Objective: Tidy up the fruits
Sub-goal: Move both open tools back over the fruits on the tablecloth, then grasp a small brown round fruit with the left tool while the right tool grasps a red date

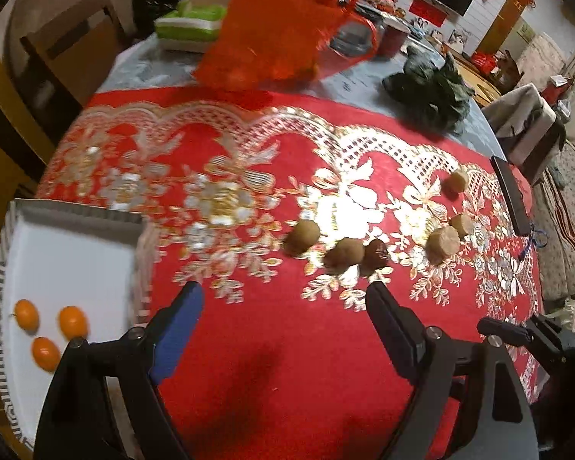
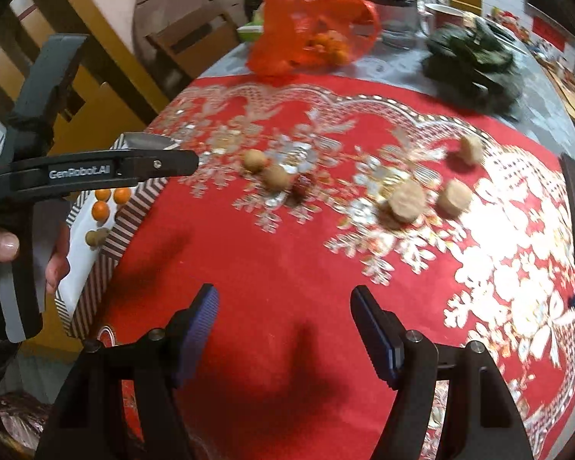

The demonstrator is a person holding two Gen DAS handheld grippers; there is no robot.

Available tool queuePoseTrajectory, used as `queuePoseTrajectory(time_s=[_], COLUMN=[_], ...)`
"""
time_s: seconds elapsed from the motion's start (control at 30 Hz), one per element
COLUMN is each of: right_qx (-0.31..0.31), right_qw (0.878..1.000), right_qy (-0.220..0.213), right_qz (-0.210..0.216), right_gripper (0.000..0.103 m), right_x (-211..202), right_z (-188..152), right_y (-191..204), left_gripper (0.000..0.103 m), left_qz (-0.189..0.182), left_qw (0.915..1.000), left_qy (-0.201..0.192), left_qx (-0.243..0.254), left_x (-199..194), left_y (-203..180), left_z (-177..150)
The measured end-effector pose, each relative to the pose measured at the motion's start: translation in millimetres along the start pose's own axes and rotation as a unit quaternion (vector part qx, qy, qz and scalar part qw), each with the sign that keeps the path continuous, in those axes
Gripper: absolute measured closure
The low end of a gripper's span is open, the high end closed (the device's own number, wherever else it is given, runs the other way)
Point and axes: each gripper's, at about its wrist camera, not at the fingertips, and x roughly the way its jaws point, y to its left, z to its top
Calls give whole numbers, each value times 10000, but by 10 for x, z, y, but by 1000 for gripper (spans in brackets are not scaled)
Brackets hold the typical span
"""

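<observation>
Both the left claw (image 1: 283, 303) and right claw (image 2: 283, 306) are held wide apart, empty; the round fruits (image 1: 302, 237) could be rolled off the tabletop (image 1: 272, 364) if nudged.

We hold the right gripper (image 2: 283, 329) wide apart above the red cloth (image 2: 280, 268) on the desk | left gripper (image 2: 180, 161) over the striped tray (image 2: 107, 245) holding three orange fruits (image 2: 100, 210) | brown fruits (image 2: 276, 177) loose mid-cloth | red bag (image 2: 306, 27) behind
</observation>
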Motion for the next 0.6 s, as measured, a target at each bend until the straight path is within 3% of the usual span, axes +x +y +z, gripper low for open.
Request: queuePoseTrajectory(time_s=[0.13,0.37,0.53,0.6], right_qx=[61,154,71,22], right_qw=[10000,9999,9999,10000], right_qy=[-11,31,32,18], right_qz=[3,41,68,72], right_gripper=[27,27,27,27], right_x=[-51,-14,34,56], right_z=[-57,-72,-10,34], right_y=[-71,-144,-129,-109], left_gripper=[17,20,53,61], left_qz=[-218,-114,31,31], left_qw=[9997,9998,9989,9984], left_qy=[104,144,326,411], left_qx=[-23,92,328,395], left_x=[169,400,578,639], left_y=[-57,-59,-114,-131], left_z=[95,312,379,383])
